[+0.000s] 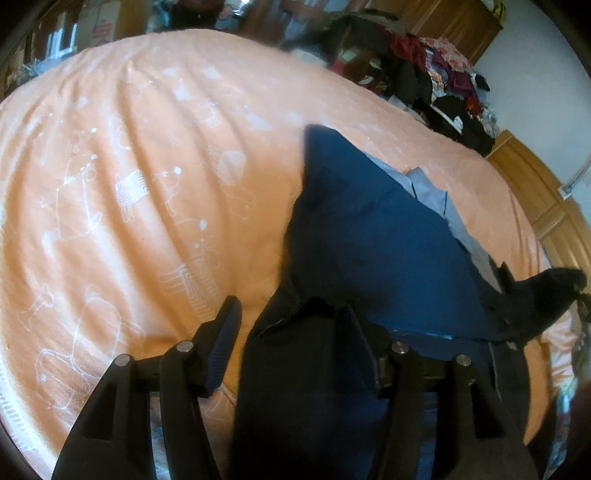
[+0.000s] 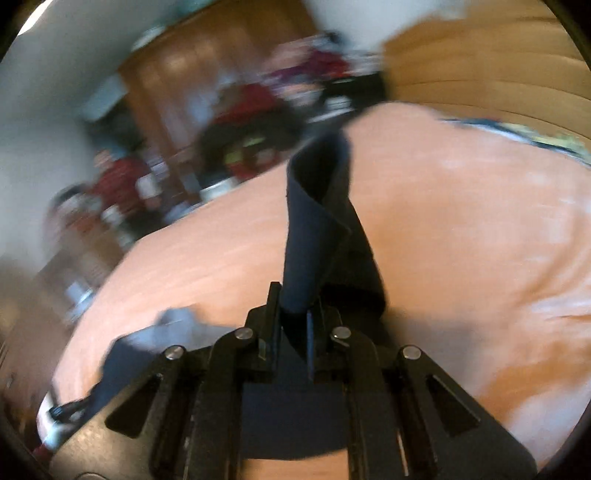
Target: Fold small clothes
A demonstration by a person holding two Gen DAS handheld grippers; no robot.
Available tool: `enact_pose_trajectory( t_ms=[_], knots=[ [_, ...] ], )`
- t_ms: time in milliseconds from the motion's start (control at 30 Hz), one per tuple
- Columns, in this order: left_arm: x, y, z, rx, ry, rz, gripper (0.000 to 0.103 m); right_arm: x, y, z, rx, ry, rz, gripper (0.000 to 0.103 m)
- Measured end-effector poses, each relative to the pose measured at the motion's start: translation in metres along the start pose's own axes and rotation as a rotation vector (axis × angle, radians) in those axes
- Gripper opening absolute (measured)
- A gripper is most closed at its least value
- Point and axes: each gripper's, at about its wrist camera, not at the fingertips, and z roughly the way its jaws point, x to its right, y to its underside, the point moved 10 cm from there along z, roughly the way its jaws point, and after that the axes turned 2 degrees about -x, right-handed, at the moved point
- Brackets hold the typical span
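A dark navy garment (image 1: 369,240) with pale grey pocket lining (image 1: 432,192) lies on the orange bedspread (image 1: 129,166). My left gripper (image 1: 291,332) is open and wide. Its left finger (image 1: 225,343) rests on bare bedspread, and the garment's near edge drapes between the jaws and over the right finger (image 1: 360,343). One corner of the garment stretches off toward the right edge of this view. My right gripper (image 2: 291,321) is shut on a folded strip of the navy garment (image 2: 317,206) that rises from its jaws above the bedspread (image 2: 461,240). This view is motion-blurred.
A heap of mixed clothes (image 1: 436,74) sits at the bed's far right, in front of a wooden wardrobe (image 1: 454,22). Wooden panelling (image 1: 535,192) runs along the bed's right side. Broad open bedspread lies to the left of the garment.
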Motion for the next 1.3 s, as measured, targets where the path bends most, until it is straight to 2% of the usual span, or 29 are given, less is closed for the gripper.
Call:
enact_pose_trajectory(
  t_ms=[67,167,267,333,433,567,667,733,800,900,967,1000,1033,1133,1167,1233,1300],
  knots=[
    [0.000,-0.001,-0.002,0.009,0.025,-0.015,0.061,-0.077,0.018,0.033,-0.048,-0.102,-0.054,0.010],
    [-0.002,-0.001,-0.003,0.016,0.059,-0.038,0.061,-0.195,0.066,0.094,-0.155,-0.259,-0.102,0.010],
    [-0.001,-0.001,-0.001,0.011,0.066,-0.043,0.061,-0.273,0.115,0.153,-0.262,-0.341,-0.114,0.010],
    [0.000,-0.001,-0.002,0.012,0.074,-0.047,0.061,-0.307,0.144,0.183,-0.323,-0.365,-0.114,0.010],
    [-0.001,-0.002,-0.002,0.014,0.101,-0.058,0.062,-0.336,0.176,0.215,-0.389,-0.368,-0.127,0.010],
    [-0.006,-0.002,-0.002,0.015,0.126,-0.062,0.063,-0.338,0.200,0.230,-0.439,-0.353,-0.117,0.011],
    [-0.007,-0.003,-0.004,0.018,0.138,-0.064,0.064,-0.341,0.213,0.235,-0.494,-0.373,-0.127,0.020],
    [-0.008,-0.002,-0.005,0.020,0.144,-0.064,0.064,-0.348,0.216,0.221,-0.522,-0.412,-0.176,0.042],
    [-0.008,-0.003,-0.007,0.021,0.151,-0.066,0.064,-0.346,0.207,0.197,-0.487,-0.444,-0.213,0.047],
    [-0.011,-0.003,-0.007,0.023,0.159,-0.067,0.064,-0.285,0.173,0.161,-0.367,-0.379,-0.138,0.047],
    [-0.012,-0.004,-0.012,0.024,0.159,-0.074,0.060,-0.214,0.157,0.142,-0.302,-0.247,-0.041,0.047],
    [-0.011,-0.005,-0.016,0.023,0.147,-0.072,0.059,-0.167,0.154,0.128,-0.281,-0.165,0.019,0.048],
    [-0.007,-0.007,-0.025,0.030,0.122,-0.052,0.059,-0.139,0.156,0.118,-0.275,-0.120,0.054,0.048],
    [0.044,-0.016,-0.057,0.101,0.172,0.104,0.062,-0.067,0.170,0.082,-0.262,0.005,0.130,0.048],
    [0.065,-0.017,-0.057,0.092,0.207,0.148,0.062,-0.053,0.176,0.073,-0.258,0.026,0.146,0.048],
    [0.099,-0.018,-0.037,0.008,0.318,0.144,0.062,-0.034,0.189,0.056,-0.249,0.047,0.190,0.048],
    [0.117,-0.017,-0.008,-0.075,0.328,0.130,0.061,-0.023,0.199,0.048,-0.244,0.051,0.224,0.049]
  ],
)
